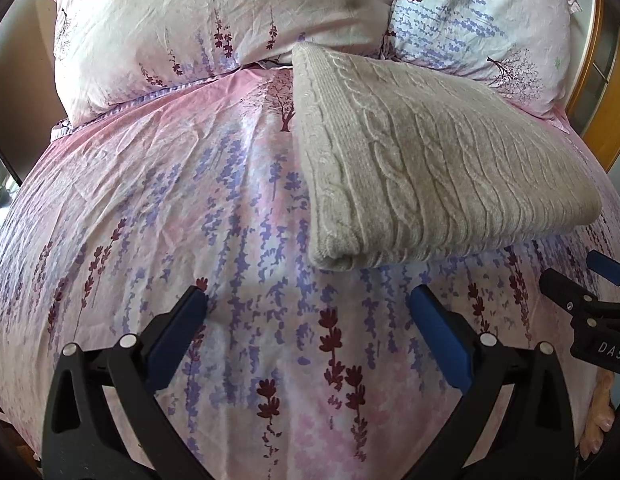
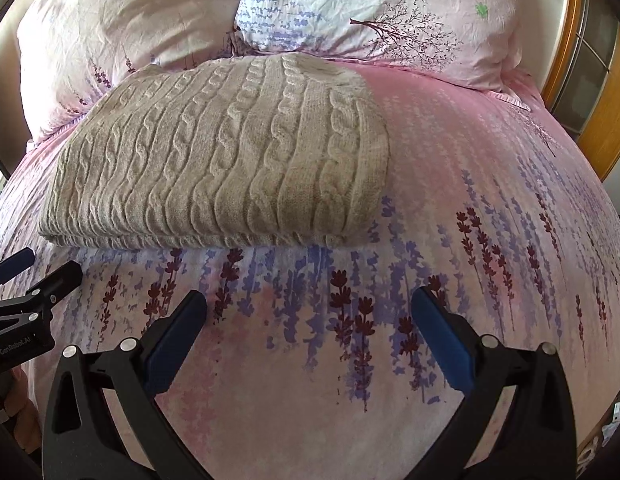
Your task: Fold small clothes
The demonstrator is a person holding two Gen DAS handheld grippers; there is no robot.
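Note:
A beige cable-knit sweater [image 1: 430, 168] lies folded into a thick rectangle on the floral bedspread [image 1: 189, 208], ahead and right in the left wrist view. In the right wrist view the sweater [image 2: 229, 160] lies ahead and left. My left gripper [image 1: 307, 300] is open and empty, a short way in front of the sweater's near left corner. My right gripper [image 2: 310, 304] is open and empty, in front of the sweater's near right edge. Each gripper shows at the other view's edge: the right one [image 1: 570, 280] and the left one [image 2: 45, 268].
Two floral pillows [image 1: 213, 24] [image 2: 370, 12] lie behind the sweater at the head of the bed. A wooden frame with glass panes [image 2: 590, 92] stands at the far right. The pink and lavender bedspread [image 2: 490, 220] stretches around the sweater.

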